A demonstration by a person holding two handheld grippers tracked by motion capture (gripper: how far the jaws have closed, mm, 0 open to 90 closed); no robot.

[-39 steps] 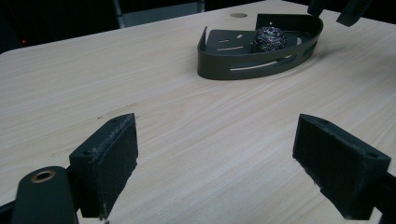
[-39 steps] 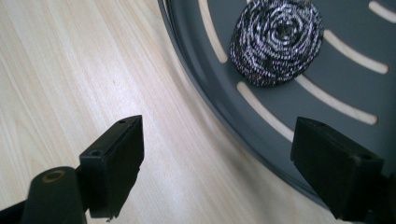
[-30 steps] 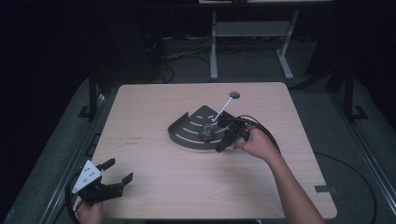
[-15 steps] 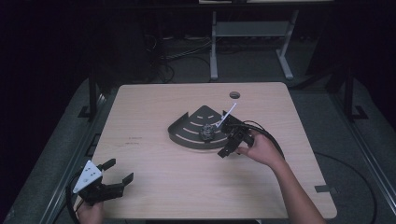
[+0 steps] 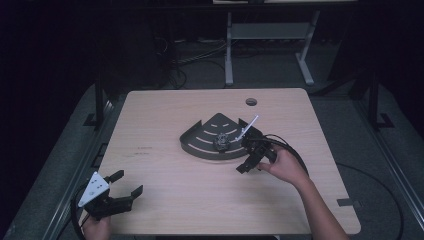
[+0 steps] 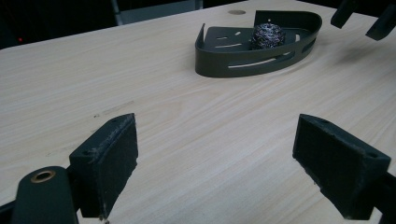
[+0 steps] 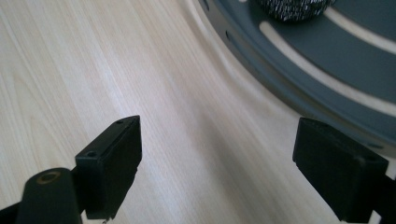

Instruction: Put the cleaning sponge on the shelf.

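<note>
My right tool (image 5: 248, 161) hangs released just beside the dark corner rack's (image 5: 200, 147) curved front wall, nothing between its jaws. The steel scouring ball (image 5: 221, 142) sits inside the rack. I judge placement done; next I'd pull clear. My left tool (image 5: 125, 190), well apart from the rack at the desk (image 5: 165, 110) edge, is spread too.

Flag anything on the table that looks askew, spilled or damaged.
Nothing stands out. The tray sits flat on the table with the steel scrubber inside it. Both the left gripper and the right gripper are open and hold nothing.
</note>
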